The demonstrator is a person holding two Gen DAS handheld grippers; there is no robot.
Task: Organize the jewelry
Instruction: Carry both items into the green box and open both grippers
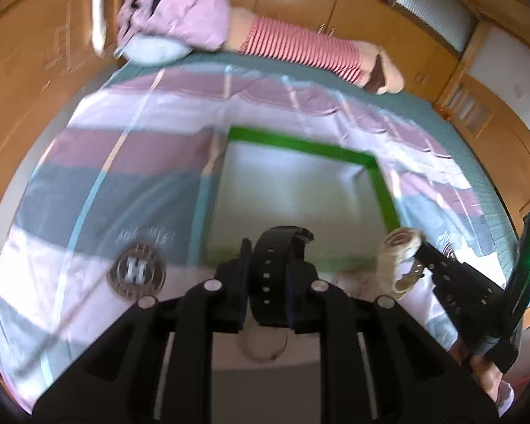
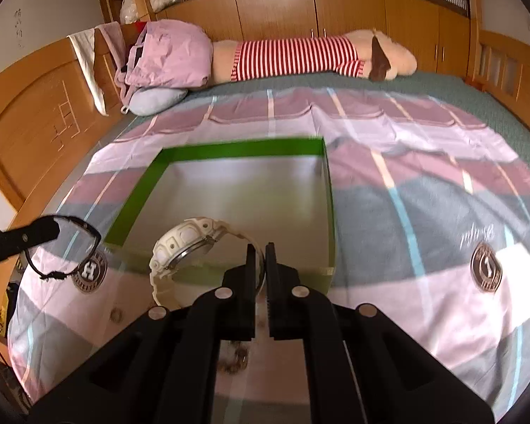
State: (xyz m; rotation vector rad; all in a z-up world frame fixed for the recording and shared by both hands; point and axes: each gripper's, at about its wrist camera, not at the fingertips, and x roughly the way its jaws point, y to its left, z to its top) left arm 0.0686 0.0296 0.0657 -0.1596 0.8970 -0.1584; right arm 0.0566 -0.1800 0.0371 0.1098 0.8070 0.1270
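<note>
In the left wrist view my left gripper (image 1: 270, 258) is shut on the strap of a black watch (image 1: 279, 268), held up above the bedspread. My right gripper (image 2: 260, 251) is shut on the strap of a white watch (image 2: 183, 247), whose case hangs to the left of the fingers. A shallow box with a green rim (image 2: 236, 150) lies on the bed just ahead of both grippers, and its pale floor looks bare. The left wrist view shows the green-rimmed box (image 1: 300, 145), the white watch (image 1: 402, 247) and the right gripper (image 1: 441, 268) at the right. In the right wrist view the black watch (image 2: 67, 247) hangs from the left gripper (image 2: 49, 229).
A striped pink, grey and white bedspread (image 2: 424, 212) covers the bed. A plush toy in a red-striped shirt (image 2: 300, 53), a pink bag (image 2: 166, 56) and a pillow (image 2: 155, 100) lie along the far edge. Small loose jewelry (image 2: 235, 357) lies under the right gripper. Wooden cabinets (image 2: 282, 7) stand behind.
</note>
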